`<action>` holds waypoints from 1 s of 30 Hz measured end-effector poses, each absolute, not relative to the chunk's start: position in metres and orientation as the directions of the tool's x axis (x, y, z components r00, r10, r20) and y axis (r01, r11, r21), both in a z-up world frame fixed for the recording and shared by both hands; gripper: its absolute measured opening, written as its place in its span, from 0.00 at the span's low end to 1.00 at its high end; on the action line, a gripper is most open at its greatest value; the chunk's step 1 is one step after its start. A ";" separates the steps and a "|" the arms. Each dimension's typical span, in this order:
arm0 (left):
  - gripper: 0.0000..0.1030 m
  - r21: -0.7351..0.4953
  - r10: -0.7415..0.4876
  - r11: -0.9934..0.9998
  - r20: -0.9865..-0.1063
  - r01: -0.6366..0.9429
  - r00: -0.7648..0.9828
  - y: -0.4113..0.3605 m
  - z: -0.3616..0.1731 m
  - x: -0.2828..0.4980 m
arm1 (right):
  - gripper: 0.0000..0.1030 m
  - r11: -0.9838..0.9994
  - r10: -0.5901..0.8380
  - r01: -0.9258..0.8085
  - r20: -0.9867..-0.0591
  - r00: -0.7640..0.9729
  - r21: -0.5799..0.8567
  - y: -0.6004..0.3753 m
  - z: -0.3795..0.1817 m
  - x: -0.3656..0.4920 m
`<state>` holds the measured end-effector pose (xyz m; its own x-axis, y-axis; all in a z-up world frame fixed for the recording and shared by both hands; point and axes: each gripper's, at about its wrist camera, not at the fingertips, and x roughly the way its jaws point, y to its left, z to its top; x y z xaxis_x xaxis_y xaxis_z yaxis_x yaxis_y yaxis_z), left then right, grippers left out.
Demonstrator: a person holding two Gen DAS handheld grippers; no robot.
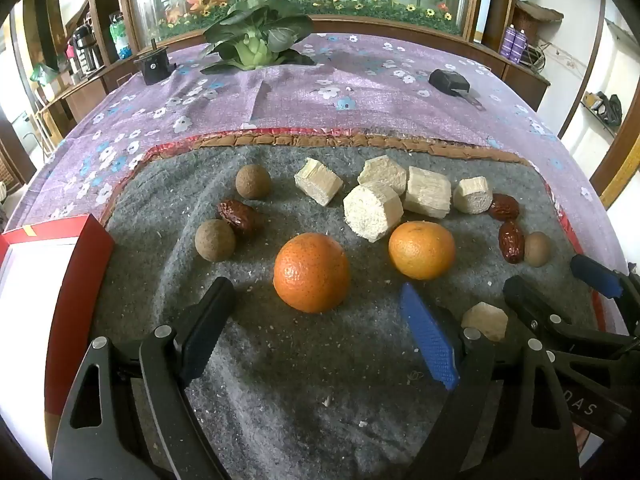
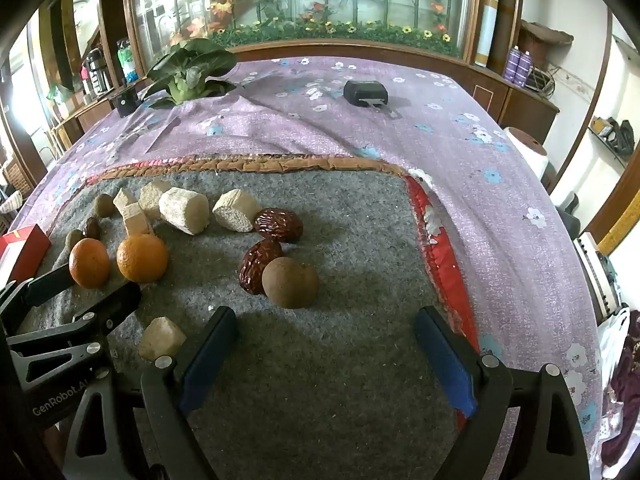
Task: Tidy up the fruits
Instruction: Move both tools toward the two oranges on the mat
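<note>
A purple flowered cloth (image 1: pixel 360 92) covers the worktop, with a grey felt mat (image 1: pixel 304 360) on it. Two round oranges (image 1: pixel 311 272) sit mid-mat, in front of pale cut cane chunks (image 1: pixel 372 211), wrinkled red dates (image 2: pixel 256 266) and brown round longans (image 2: pixel 290 282). The left claw (image 1: pixel 316 332) gapes wide, empty, just short of the nearer orange. The right claw (image 2: pixel 326 354) is equally wide, empty, near a longan.

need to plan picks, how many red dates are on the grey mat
3. One red date lies at the left between the two brown round fruits. Two more lie at the right end, beside the pale cut chunks and another brown round fruit. None seems hidden.
</note>
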<state>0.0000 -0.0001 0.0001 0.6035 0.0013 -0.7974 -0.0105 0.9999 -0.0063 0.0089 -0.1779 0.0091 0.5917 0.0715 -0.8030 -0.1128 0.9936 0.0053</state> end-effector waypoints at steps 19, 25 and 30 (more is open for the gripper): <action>0.83 0.010 0.068 0.996 -0.745 -0.090 0.663 0.013 0.046 -0.054 | 0.87 0.981 0.147 -0.191 -0.743 0.653 0.026 -0.179 0.052 -0.034; 0.83 -0.001 0.068 0.995 -0.725 -0.100 0.685 0.024 0.058 -0.071 | 0.87 0.974 0.185 -0.221 -0.722 0.666 0.046 -0.171 0.061 -0.047; 0.83 -0.037 0.038 0.995 -0.734 -0.095 0.678 0.032 0.062 -0.079 | 0.87 0.969 0.203 -0.245 -0.711 0.674 0.044 -0.167 0.066 -0.056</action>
<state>-0.0792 0.0323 0.0615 0.6785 0.0379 -0.7336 -0.0954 0.9948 -0.0369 -0.0565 -0.1668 0.0660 0.6737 0.2030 -0.7106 -0.2450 0.9685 0.0444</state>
